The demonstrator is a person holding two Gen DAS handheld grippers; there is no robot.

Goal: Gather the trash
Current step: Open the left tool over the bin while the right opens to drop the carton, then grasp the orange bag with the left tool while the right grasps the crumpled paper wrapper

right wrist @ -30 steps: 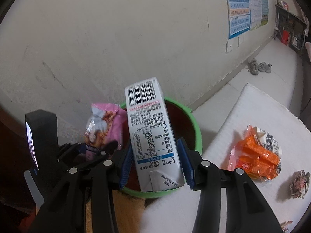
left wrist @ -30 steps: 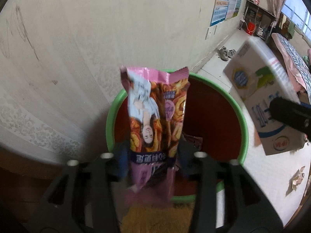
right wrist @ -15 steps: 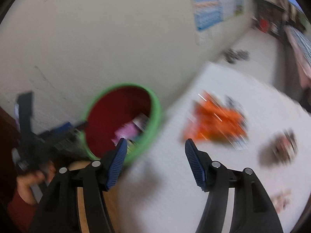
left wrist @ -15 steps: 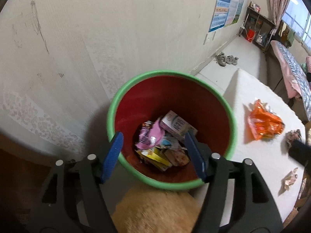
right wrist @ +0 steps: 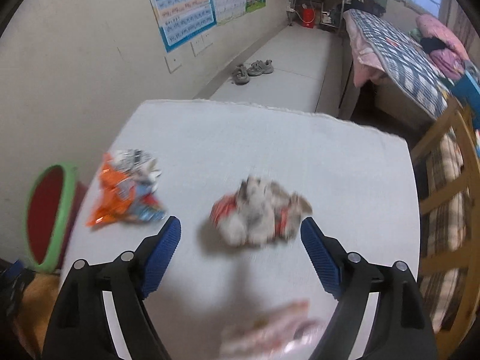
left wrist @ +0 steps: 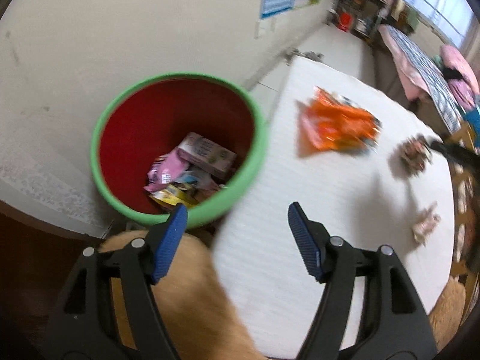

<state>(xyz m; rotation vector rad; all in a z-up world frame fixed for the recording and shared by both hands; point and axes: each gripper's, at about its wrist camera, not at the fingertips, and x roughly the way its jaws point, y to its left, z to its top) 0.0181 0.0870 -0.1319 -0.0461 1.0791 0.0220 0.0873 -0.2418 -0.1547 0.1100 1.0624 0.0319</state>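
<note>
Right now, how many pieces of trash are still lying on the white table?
3: an orange bag nearest the bin, a crumpled wrapper mid-table in front of the open right gripper, and a pinkish scrap at the near edge. More may be hidden.

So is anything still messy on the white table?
Yes. An orange wrapper, a crumpled wad and a small pinkish scrap lie loose on the white table rather than in the green bin. The right gripper is open just before the wad.
</note>
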